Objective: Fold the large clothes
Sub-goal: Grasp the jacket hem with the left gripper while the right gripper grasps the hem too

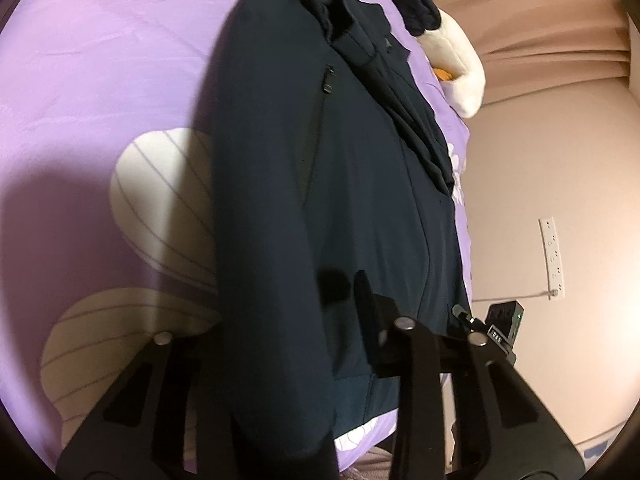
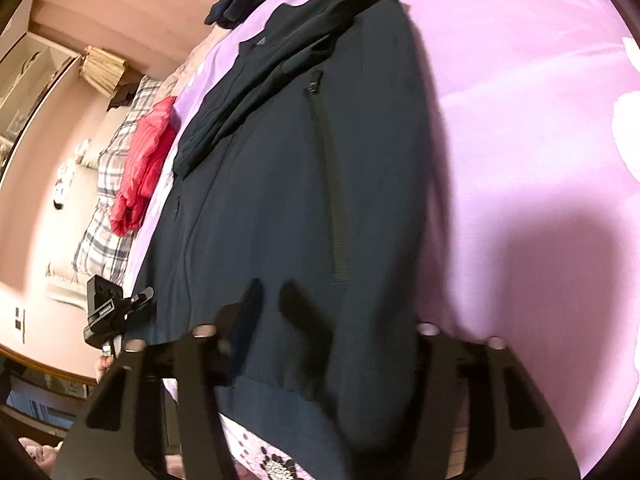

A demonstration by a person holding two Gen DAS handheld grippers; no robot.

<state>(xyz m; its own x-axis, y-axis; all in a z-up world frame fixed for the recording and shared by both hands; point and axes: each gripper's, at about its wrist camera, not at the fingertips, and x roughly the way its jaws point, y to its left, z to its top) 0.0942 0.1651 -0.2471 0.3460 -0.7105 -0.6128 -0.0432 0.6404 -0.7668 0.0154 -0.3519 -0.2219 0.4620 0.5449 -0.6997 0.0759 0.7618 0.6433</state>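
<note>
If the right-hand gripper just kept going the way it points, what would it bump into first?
Most likely the dark jacket spread on the purple bedcover. The right gripper points down at the jacket's lower part, its fingers already at the fabric; actual contact is unclear.

One jacket, two tools

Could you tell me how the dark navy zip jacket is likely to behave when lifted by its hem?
The dark navy zip jacket will probably hang limp: it lies flat, creased. Its folded-in sleeve may slide loose. The smooth purple bedspread should resist little.
</note>
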